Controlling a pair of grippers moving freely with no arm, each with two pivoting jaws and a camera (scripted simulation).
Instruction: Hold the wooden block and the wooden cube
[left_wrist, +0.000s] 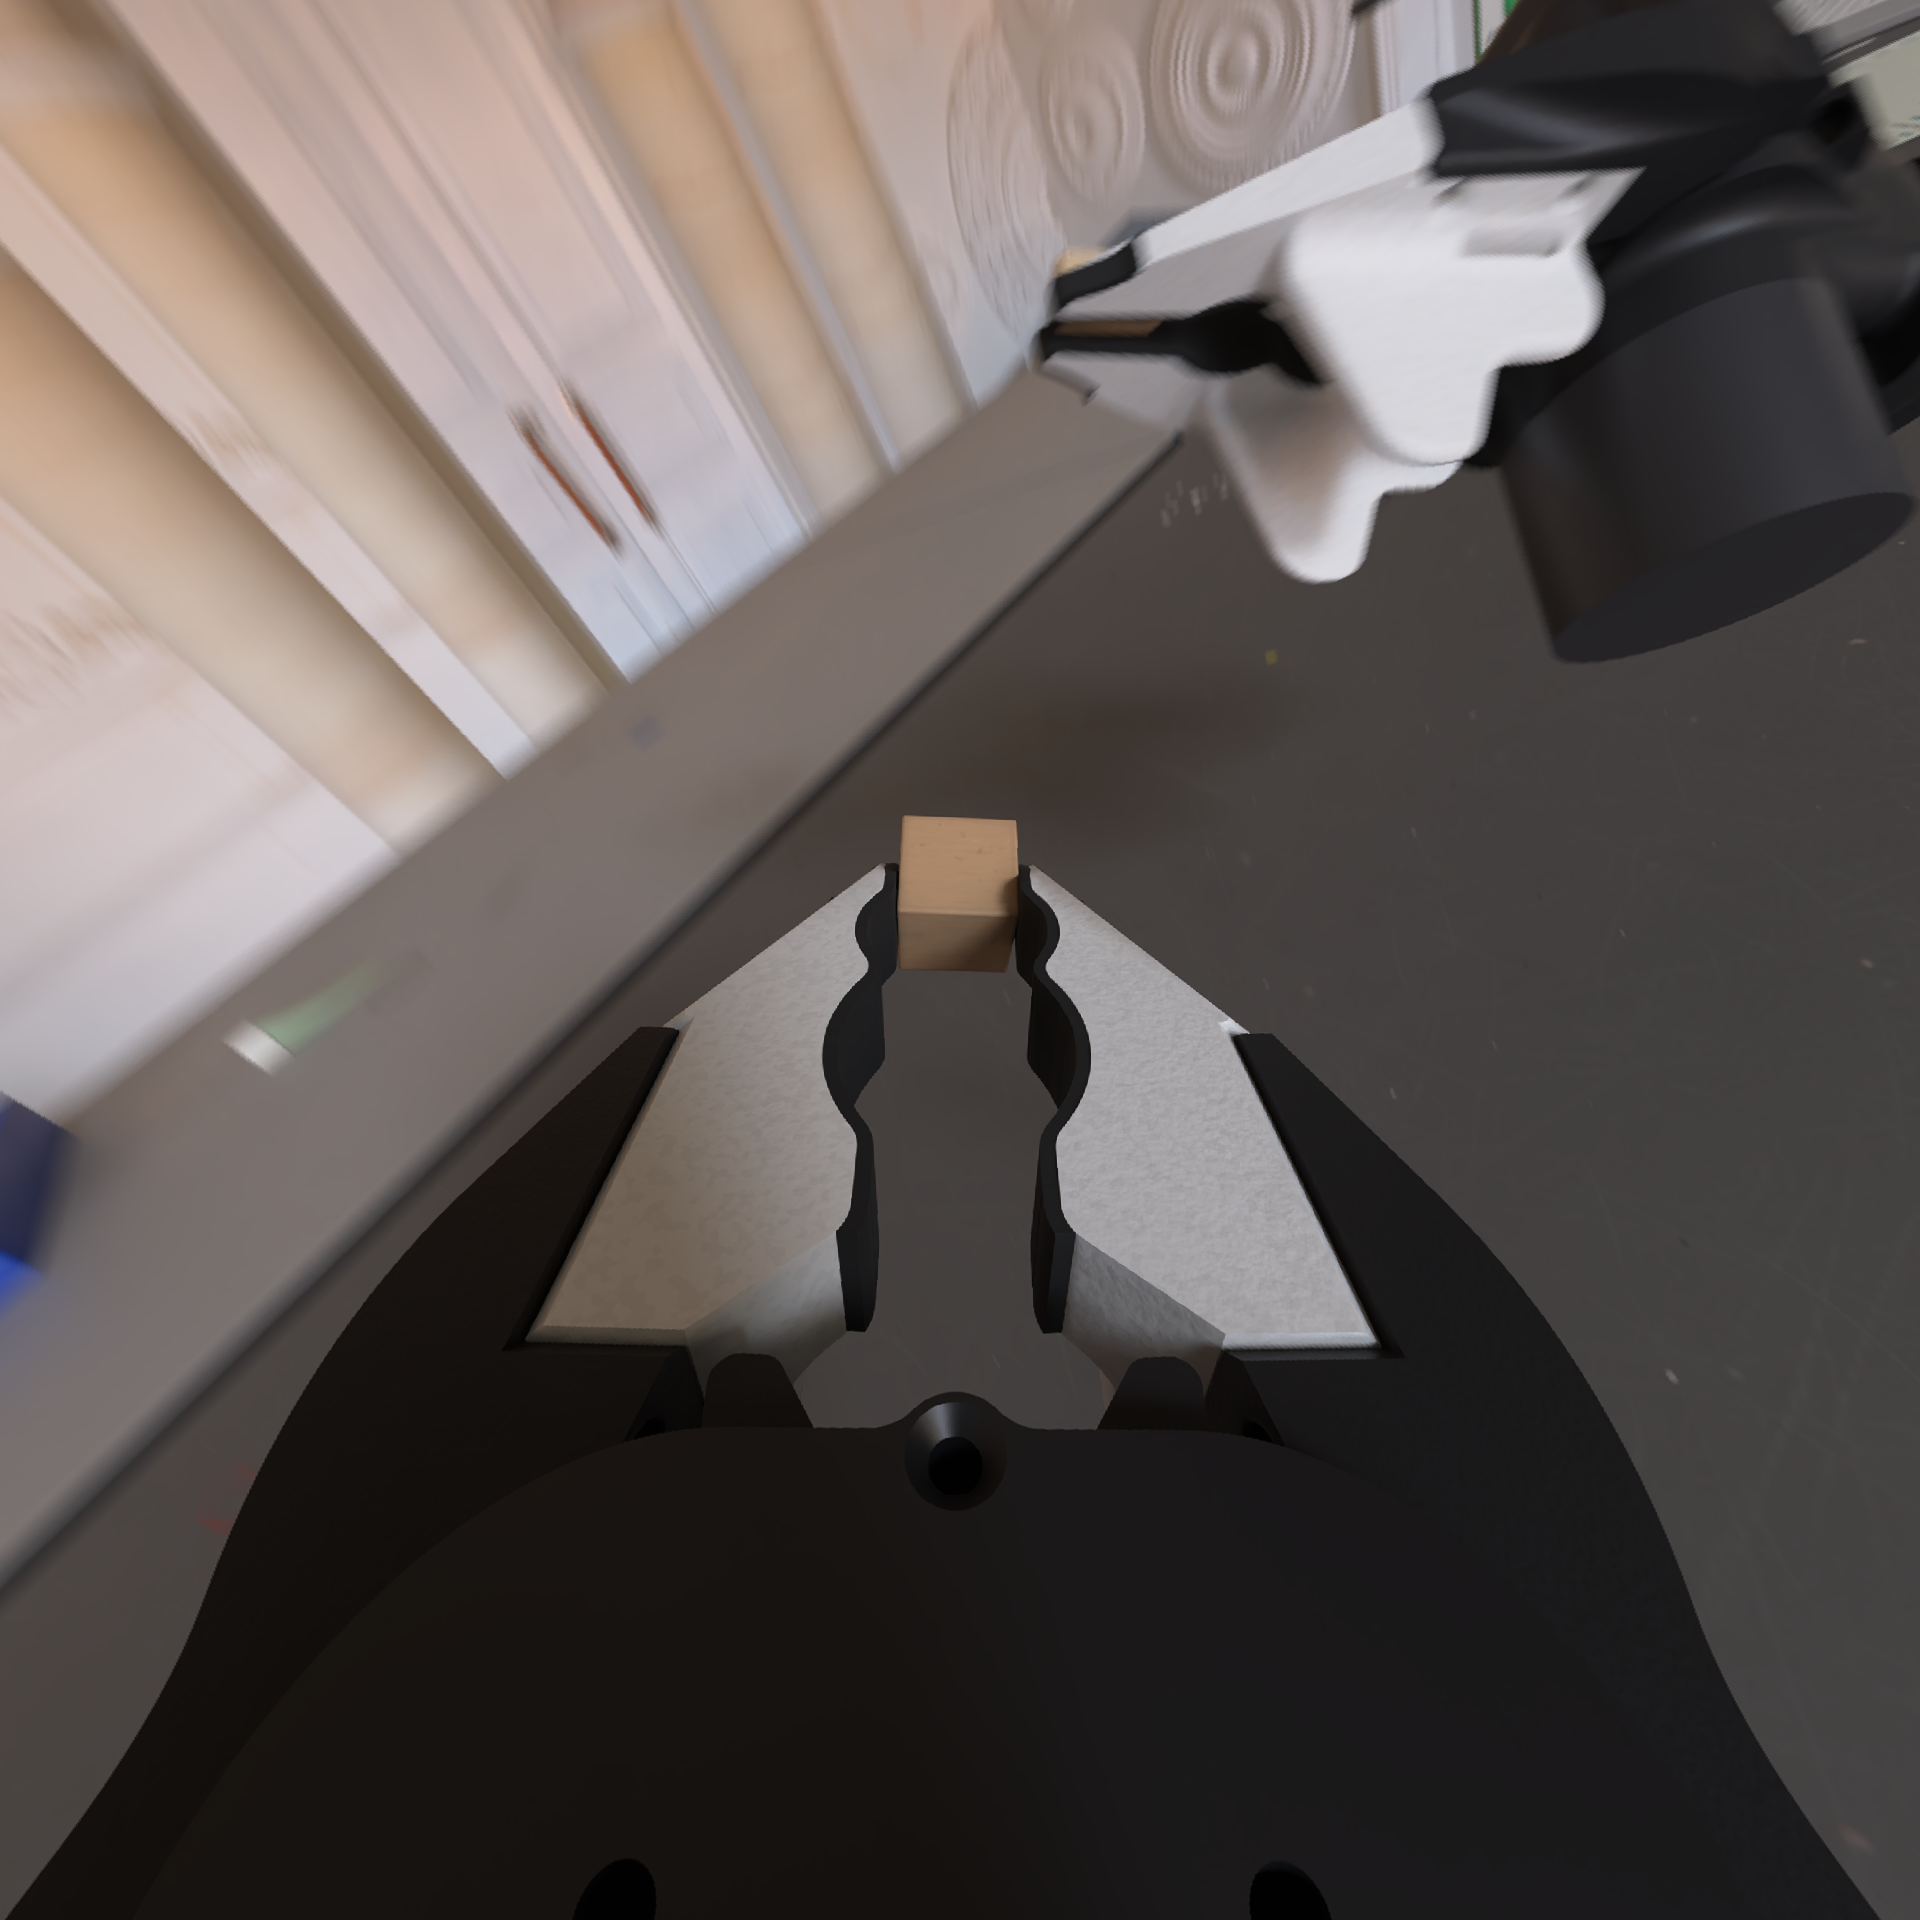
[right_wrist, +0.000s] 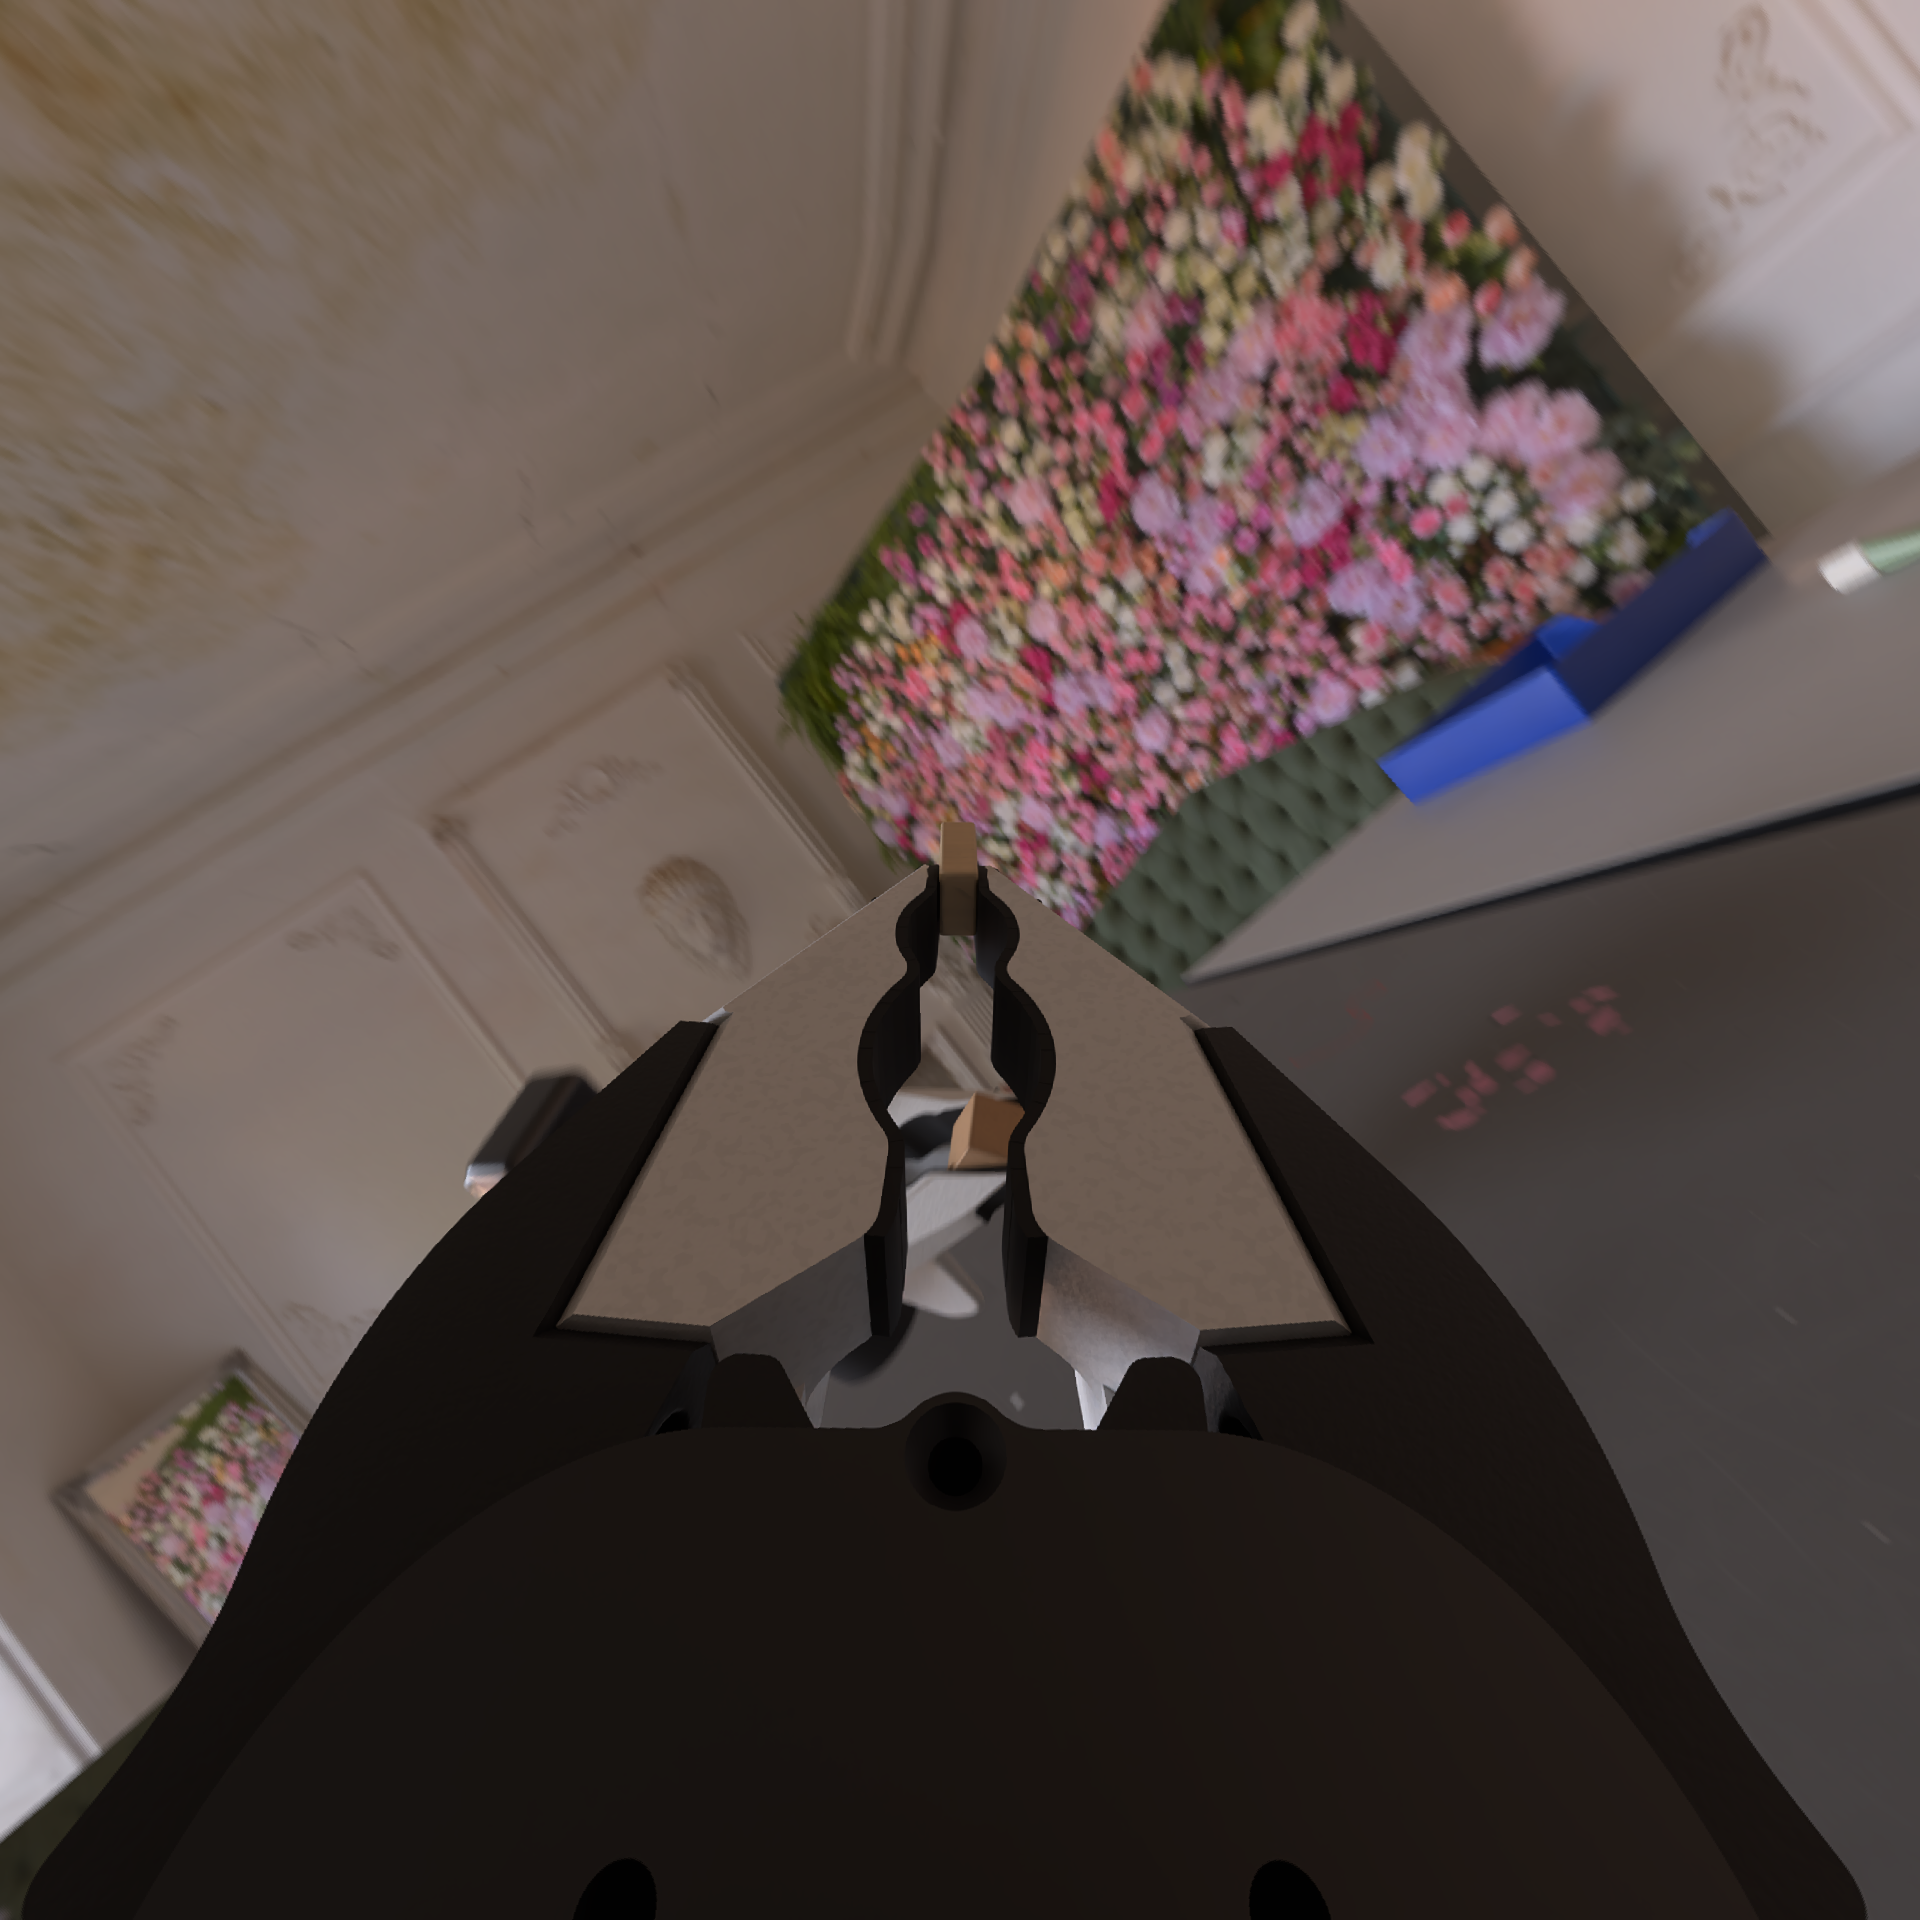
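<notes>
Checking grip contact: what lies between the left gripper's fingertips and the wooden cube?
Nothing: in the left wrist view the left gripper pinches the wooden cube directly.

Each wrist camera looks along its own fingers; both show the table.
</notes>
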